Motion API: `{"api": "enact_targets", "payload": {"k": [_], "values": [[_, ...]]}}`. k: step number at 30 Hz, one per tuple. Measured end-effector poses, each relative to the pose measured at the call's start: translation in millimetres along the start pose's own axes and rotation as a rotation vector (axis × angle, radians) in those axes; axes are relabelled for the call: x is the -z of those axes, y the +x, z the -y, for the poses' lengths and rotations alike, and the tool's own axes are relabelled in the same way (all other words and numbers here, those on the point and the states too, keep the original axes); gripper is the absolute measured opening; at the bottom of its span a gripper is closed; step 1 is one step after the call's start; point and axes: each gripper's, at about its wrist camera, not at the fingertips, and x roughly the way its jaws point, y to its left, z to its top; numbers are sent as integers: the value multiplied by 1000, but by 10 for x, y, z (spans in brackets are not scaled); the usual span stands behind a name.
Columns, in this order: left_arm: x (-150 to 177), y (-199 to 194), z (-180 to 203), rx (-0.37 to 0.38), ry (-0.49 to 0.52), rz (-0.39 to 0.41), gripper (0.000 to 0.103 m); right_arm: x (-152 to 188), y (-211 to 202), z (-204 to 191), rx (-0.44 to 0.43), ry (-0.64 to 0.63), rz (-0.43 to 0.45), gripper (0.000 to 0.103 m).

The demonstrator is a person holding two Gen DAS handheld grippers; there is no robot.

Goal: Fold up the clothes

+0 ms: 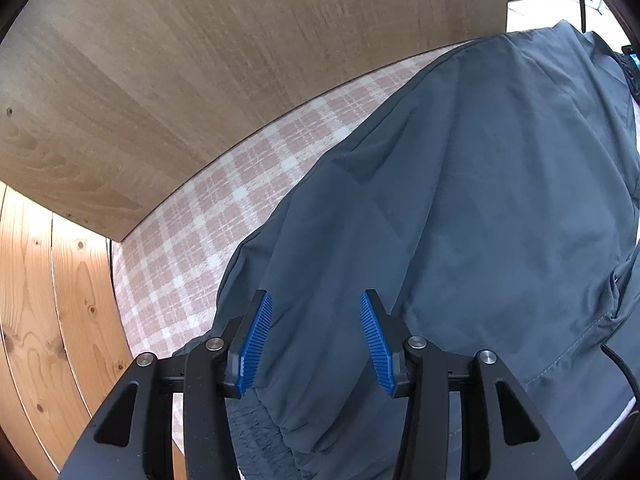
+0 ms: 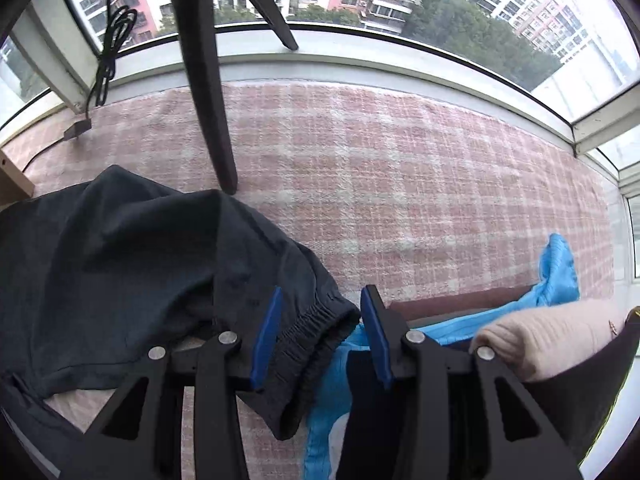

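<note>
Two tools: one in each hand, both pointing steeply down over the garment.
Garment: dark grey jacket spread on a pink checked blanket, beside a wooden panel.
Left tool: jaws partly apart, nothing held; jacket cloth lies under the gap, near the left edge.
Right tool: jaws partly apart, holding nothing; elastic cuff lies between the jaws, unpinched.
Sleeve axis: runs from far left toward the cuff at near right.
Nearer hand: right, for the cuff.
Other clothes: blue garment and cream knit, near right.
Tripod leg: stands far of the jacket.
</note>
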Motion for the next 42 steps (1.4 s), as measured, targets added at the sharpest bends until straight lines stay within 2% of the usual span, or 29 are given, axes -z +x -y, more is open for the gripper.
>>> {"api": "enact_targets", "payload": {"k": [4, 11, 12, 14, 15, 16, 21, 25, 28, 31, 36, 42], "values": [[-31, 12, 60, 1, 10, 3, 45, -22, 87, -39, 53, -16, -74, 40], [-45, 24, 108, -2, 9, 6, 45, -62, 295, -102, 41, -31, -118, 40], [-35, 28, 111, -6, 12, 4, 45, -48, 299, -122, 38, -35, -113, 40], [-20, 35, 111, -14, 14, 3, 46, -16, 303, -166, 29, -43, -101, 30], [-12, 40, 107, -15, 13, 2, 46, -1, 296, -174, 12, -42, -91, 17], [-3, 46, 100, -15, 11, -1, 46, 14, 288, -180, -7, -40, -80, 10], [24, 25, 63, -15, 14, 1, 49, 162, -4, -142, -61, -60, 20, 9], [-32, 43, 24, -23, 26, -6, 52, 302, -420, -221, -116, -80, 102, 9], [-172, 17, 19, 1, 34, 13, 52, 357, -776, -284, -149, -108, 158, 9], [-363, 28, 85, 48, 59, 24, 59, 432, -1055, -263, -144, -117, 196, 9], [-648, 177, 280, 84, 123, 12, 59, 543, -1281, -99, -123, -85, 220, 9], [-818, 395, 352, 105, 131, -33, 58, 590, -1199, -11, -103, -68, 203, 9]]}}
